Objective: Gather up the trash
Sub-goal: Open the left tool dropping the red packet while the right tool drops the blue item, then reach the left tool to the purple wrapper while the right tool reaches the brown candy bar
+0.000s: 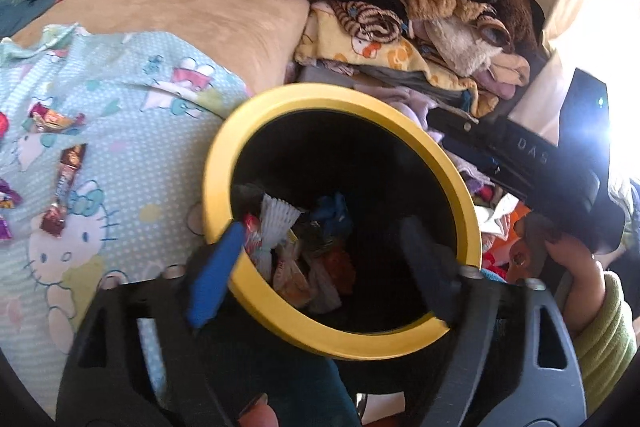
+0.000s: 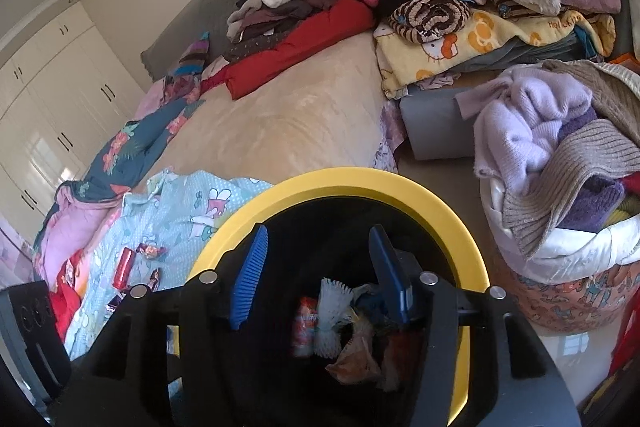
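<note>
Both tools (image 1: 320, 251) (image 2: 320, 267) hang open over the yellow-rimmed bin (image 2: 440, 205).

The bin (image 1: 344, 223) at the centre of the left wrist view has a smooth, matt yellow plastic rim and a dark inside. In it lie crinkled glossy wrappers (image 1: 288, 267) and a white foam fruit net (image 1: 276, 223) with an open mesh. At the left edge, shiny foil candy wrappers (image 1: 64, 183) rest on a thin printed cotton sheet (image 1: 120, 147). Above it a beige blanket (image 1: 192, 15) looks soft and velvety. Top right, piled clothes (image 1: 420, 7) are fleecy and furry. In the right wrist view, ribbed blue rubber pads (image 2: 250, 283) face matt black plastic, with bright metal screw heads (image 2: 428, 278); at right, fuzzy lilac knitwear (image 2: 532, 123).
</note>
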Motion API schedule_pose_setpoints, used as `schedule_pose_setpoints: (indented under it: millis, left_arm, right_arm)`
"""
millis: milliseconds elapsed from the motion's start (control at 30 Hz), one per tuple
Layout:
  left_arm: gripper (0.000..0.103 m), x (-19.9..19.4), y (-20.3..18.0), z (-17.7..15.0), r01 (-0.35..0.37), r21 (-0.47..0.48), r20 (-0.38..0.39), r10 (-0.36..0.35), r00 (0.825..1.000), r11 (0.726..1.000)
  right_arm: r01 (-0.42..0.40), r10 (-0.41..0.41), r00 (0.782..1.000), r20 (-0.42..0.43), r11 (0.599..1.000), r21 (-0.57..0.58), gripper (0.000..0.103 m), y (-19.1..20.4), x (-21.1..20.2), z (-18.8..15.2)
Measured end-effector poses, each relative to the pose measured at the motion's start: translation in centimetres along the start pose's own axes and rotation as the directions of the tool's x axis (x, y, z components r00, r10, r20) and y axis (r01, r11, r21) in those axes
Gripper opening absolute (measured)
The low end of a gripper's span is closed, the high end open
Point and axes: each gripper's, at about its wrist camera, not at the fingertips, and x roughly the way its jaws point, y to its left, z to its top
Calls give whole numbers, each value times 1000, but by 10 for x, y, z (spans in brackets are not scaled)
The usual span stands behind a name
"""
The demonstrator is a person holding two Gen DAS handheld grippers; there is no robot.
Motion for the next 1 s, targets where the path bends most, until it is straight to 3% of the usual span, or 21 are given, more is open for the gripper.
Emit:
schedule_pose_setpoints:
  millis: [67, 533, 1000]
  left_arm:
    - [92, -7, 2, 2, -9, -9, 26, 10, 1000, 1000]
    - [92, -57, 20, 12, -151, 4, 166, 148, 975, 989]
    - [92, -98, 58, 18, -238, -92, 264, 254, 931, 967]
  right_arm:
    - [5, -5, 1000, 7, 1000, -8, 61, 3, -2, 1]
    - [15, -7, 999, 54, 990, -141, 76, 47, -12, -1]
    - [-38, 58, 996, 68, 964, -261, 78, 105, -19, -12]
